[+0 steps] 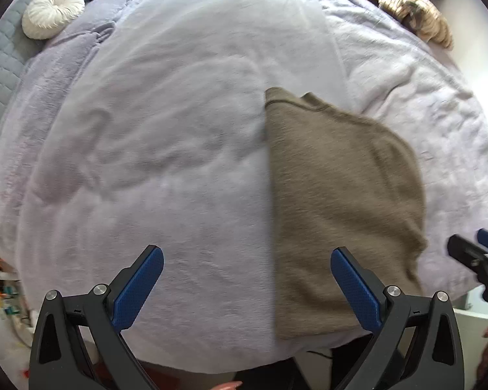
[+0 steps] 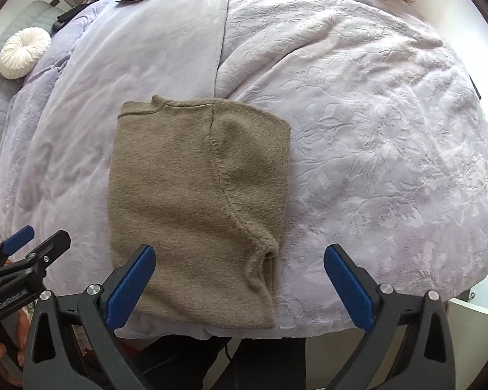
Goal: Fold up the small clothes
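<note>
Sweater [image 2: 195, 195] lies half-folded on lilac blanket [image 2: 374, 130]; both left gripper [image 1: 247, 279] and right gripper [image 2: 239, 276] gape wide, empty. Best pinch near hem corners evenly, then fold away.

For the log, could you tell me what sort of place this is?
Most likely a bedroom: a brown garment lies on a bed's lilac blanket, with a round white cushion beside it.

Two wrist views, high over the bed's near edge, facing forward, sharing the olive sweater [image 2: 198, 175].
</note>
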{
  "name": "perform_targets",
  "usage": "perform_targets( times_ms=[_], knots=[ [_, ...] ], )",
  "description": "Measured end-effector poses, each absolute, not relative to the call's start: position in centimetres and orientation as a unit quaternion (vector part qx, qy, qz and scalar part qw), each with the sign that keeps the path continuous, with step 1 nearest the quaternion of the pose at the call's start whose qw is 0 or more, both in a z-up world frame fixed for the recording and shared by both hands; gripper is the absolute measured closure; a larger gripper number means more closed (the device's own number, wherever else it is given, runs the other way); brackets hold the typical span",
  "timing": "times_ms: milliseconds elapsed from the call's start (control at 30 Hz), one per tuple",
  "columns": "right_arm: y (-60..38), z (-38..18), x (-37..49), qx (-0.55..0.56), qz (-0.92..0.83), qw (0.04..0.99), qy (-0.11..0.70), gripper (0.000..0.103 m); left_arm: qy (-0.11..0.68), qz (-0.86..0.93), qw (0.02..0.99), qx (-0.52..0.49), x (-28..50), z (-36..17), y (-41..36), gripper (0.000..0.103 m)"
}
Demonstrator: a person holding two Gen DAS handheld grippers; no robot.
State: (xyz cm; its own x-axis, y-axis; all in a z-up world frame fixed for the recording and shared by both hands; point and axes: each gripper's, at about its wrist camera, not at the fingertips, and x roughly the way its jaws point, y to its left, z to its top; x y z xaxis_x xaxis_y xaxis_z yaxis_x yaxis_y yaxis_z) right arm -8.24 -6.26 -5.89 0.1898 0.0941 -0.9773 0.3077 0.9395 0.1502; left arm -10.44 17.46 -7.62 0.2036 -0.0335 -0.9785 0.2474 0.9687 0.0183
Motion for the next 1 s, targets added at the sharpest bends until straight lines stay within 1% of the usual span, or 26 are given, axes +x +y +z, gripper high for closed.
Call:
perform_targets(
  times_ms=[1000],
  knots=[
    [-5.2, -4.7, -8.3, 0.142, -0.096, 0.758, 0.629, 0.0, 0.626, -0.099, 0.769, 0.086, -10.8, -7.5, 18.2, 0.0]
  ],
)
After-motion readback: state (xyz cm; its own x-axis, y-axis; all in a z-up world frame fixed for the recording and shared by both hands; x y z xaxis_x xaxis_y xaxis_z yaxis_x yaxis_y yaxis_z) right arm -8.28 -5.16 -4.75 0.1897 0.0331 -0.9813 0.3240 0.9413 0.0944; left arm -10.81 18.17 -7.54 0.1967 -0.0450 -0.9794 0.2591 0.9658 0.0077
